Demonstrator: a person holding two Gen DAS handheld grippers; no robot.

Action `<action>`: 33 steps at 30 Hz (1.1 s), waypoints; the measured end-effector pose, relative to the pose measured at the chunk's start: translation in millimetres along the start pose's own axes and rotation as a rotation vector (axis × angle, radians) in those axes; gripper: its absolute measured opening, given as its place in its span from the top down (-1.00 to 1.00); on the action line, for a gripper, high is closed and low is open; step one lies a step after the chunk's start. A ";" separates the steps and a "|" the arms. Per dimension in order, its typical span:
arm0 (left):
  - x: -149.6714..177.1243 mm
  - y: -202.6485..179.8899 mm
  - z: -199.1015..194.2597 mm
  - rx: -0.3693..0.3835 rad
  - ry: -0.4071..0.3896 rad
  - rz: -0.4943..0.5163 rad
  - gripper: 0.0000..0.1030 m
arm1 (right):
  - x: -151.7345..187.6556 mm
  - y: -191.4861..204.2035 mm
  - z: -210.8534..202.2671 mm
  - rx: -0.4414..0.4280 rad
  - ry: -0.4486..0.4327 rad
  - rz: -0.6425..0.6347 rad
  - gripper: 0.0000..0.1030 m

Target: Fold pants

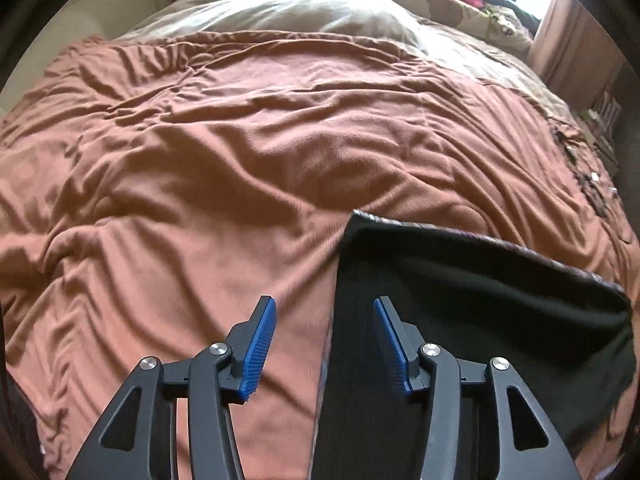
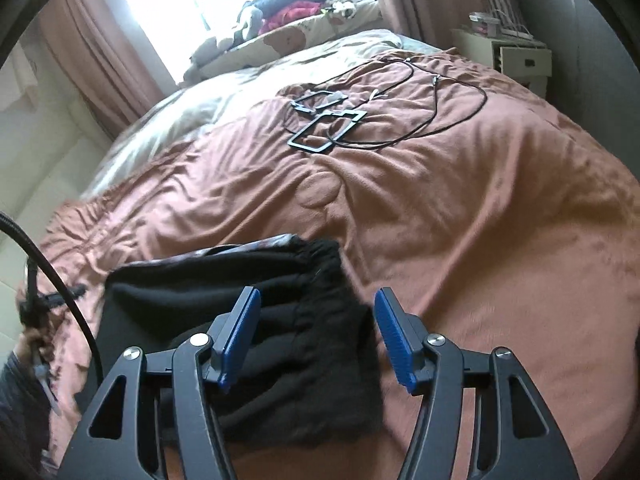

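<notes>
On the bed (image 1: 200,160), the soft, limp black pants (image 2: 256,320) lie folded, best pinched at an edge, both grippers' fingers (image 1: 260,344) apart and empty.

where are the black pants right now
The folded black fleece pants lie on the rust-brown bedspread near its front edge: lower left in the right wrist view, lower right in the left wrist view, below both open grippers.
</notes>
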State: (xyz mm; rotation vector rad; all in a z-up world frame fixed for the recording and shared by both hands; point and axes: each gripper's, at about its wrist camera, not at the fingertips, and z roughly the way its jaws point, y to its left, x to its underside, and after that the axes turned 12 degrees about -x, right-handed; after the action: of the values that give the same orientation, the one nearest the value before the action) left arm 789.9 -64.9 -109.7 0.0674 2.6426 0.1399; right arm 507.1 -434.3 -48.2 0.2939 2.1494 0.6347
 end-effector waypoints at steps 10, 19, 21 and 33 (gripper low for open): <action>50.1 13.0 -72.0 0.035 -0.036 -0.001 -0.04 | 45.3 2.5 -46.5 -0.039 -0.045 0.110 -0.12; 99.1 18.5 -108.1 0.060 -0.042 -0.024 -0.05 | 80.5 -27.0 -36.4 -0.167 -0.038 0.295 -0.12; 108.1 20.1 -109.1 0.067 -0.036 -0.034 -0.05 | 81.4 -33.0 -29.1 -0.211 -0.019 0.322 -0.12; 150.9 30.3 -97.9 0.094 0.016 -0.137 -0.05 | 84.1 -73.8 3.7 -0.300 -0.017 0.485 -0.49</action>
State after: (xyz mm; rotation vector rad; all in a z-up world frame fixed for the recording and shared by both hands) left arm 611.2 -32.4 -91.7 -0.0833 2.6587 -0.0298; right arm 460.0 -460.1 -146.3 0.6604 1.9366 1.2089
